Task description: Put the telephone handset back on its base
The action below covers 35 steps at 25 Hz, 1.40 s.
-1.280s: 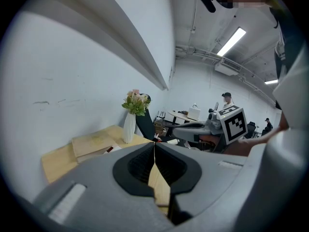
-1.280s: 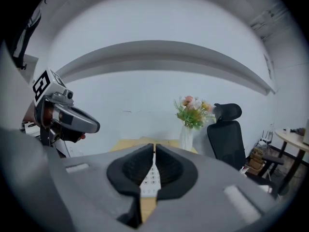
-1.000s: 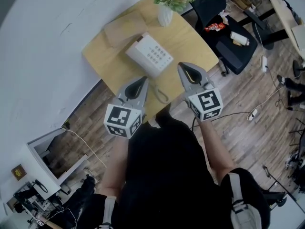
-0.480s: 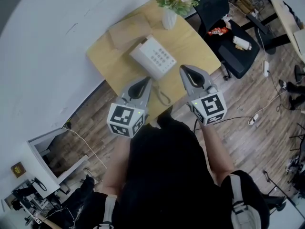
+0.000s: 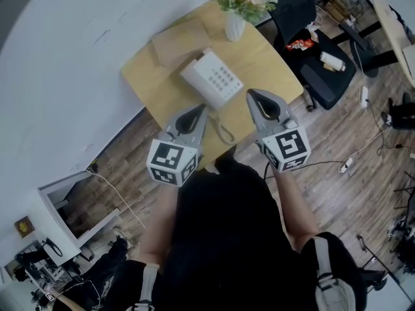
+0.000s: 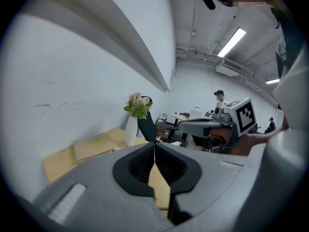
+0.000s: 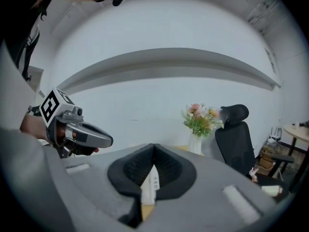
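Nearest, at the bottom of the head view, the person stands close to the table [image 5: 155, 89] with both arms bent and the tools held out level over its near edge. The left gripper [image 5: 199, 108] has its jaws closed tip to tip with nothing between them, and the right gripper [image 5: 249, 94] is closed and empty as well. Neither touches anything, so I read this as a resting pose rather than a grasp.

Just beyond the tips, a coiled cord [image 5: 224, 133] loops off the table's near edge and runs up to the white telephone [image 5: 211, 78] in the middle of the frame. The phone sits squarely between the two grippers, which suits a reach from either side. Its handset [image 5: 194, 68] seems to lie along the left side of the base, as if already in its cradle, though it is too small to be sure.

Further up lies a brown sheet [image 5: 178, 41]. A vase [image 5: 235, 26] of flowers stands at the far corner, well out of the working path. A black office chair [image 5: 292, 5] stands beyond, at the upper right.
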Each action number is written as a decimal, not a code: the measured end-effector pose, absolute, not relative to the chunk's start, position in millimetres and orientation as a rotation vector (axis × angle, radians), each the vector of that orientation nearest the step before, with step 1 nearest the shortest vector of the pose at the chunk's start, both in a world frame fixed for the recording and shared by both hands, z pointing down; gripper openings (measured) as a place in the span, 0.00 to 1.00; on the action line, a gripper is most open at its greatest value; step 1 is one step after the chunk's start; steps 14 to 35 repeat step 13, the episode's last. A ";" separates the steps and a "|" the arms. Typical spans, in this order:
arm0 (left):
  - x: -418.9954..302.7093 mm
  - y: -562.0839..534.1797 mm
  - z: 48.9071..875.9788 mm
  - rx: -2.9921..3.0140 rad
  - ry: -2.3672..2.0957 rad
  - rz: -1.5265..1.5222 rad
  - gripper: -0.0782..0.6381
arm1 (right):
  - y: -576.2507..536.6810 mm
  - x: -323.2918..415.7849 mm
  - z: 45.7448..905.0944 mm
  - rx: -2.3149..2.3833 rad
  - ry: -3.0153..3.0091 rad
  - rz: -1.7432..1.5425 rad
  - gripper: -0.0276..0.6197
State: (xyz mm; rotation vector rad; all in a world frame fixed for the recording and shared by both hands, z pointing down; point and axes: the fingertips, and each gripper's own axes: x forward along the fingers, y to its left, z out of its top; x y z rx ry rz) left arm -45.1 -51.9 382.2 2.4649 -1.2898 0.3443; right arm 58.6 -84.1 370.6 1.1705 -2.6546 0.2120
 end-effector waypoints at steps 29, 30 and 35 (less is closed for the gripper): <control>-45.1 -53.5 382.8 2.460 -1.301 0.351 0.13 | -85.5 55.9 371.9 1.136 -2.661 0.209 0.05; -45.1 -53.5 382.8 2.460 -1.301 0.351 0.13 | -85.5 55.9 371.9 1.136 -2.661 0.209 0.05; -45.1 -53.5 382.8 2.460 -1.301 0.351 0.13 | -85.5 55.9 371.9 1.136 -2.661 0.209 0.05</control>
